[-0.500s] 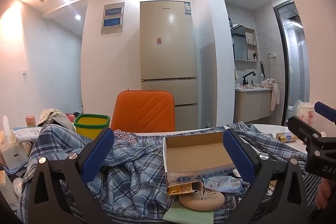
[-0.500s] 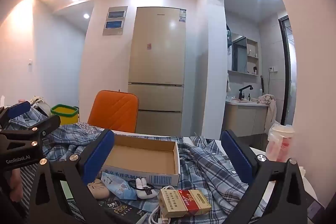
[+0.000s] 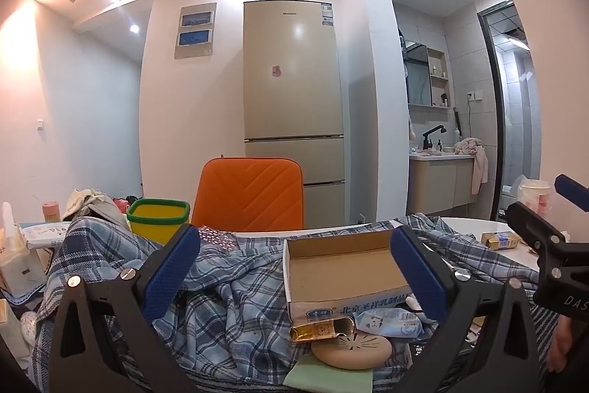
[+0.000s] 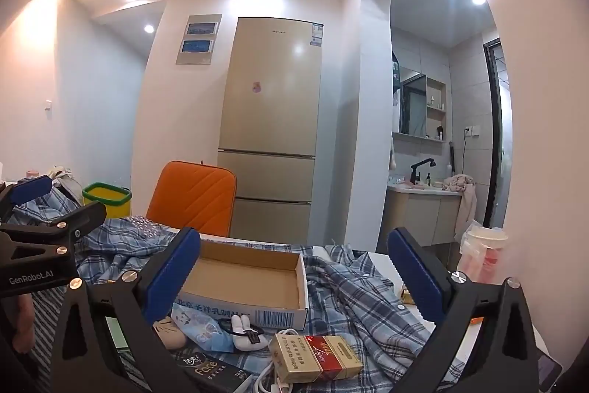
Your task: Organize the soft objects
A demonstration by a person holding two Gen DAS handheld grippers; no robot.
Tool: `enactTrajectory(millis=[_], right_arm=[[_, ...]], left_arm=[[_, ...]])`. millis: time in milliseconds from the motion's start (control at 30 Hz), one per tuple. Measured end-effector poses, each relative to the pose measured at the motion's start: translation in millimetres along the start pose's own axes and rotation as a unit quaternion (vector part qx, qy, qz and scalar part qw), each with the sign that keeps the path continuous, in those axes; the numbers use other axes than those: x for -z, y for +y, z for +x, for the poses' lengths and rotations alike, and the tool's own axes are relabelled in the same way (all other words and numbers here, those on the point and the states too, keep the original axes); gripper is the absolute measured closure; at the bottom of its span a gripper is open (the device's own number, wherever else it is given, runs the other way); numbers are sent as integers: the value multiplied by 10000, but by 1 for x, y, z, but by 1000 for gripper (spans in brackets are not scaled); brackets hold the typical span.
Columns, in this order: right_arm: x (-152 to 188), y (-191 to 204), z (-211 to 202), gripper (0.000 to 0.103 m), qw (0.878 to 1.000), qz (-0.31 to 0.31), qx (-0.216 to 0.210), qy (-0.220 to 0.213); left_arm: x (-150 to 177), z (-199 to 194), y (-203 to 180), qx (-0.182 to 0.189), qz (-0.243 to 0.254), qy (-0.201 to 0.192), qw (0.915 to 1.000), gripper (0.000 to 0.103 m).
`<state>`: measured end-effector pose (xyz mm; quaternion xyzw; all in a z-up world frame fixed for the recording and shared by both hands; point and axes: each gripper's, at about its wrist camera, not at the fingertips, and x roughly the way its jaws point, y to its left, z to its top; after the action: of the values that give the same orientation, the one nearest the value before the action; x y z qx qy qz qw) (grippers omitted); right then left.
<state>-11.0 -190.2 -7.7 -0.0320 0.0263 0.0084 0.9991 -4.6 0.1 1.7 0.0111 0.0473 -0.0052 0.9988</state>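
A crumpled blue plaid shirt (image 3: 228,297) lies spread over the table, also in the right wrist view (image 4: 353,293). An empty cardboard box (image 3: 342,267) sits on it (image 4: 243,279). My left gripper (image 3: 294,267) is open and empty, held above the shirt and box. My right gripper (image 4: 294,267) is open and empty above the box and shirt. Each gripper shows at the edge of the other's view: the right one (image 3: 545,231) and the left one (image 4: 48,212).
A beige round puck (image 3: 351,350), a gold pack (image 3: 320,328), a blue wipes pack (image 4: 200,323), a cigarette pack (image 4: 316,358) and a white cable lie in front of the box. A yellow bin (image 3: 158,218), an orange chair (image 3: 254,194) and a pink cup (image 4: 482,256) stand around.
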Motion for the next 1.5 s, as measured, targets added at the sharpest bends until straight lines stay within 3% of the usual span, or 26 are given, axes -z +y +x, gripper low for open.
enactTrajectory(millis=[333,433,1500], right_arm=[[2,0,-4,0,9999,61,-50,64],[1,0,-4,0,10000,69,-45,36],[-1,-10,-4,0,9996,270,-46,57]], left_arm=[[2,1,-4,13,70,-60,10000,0],[2,2,1,224,-31,-47,9997,0],[4,9,2,201,-31,190,9996,0]])
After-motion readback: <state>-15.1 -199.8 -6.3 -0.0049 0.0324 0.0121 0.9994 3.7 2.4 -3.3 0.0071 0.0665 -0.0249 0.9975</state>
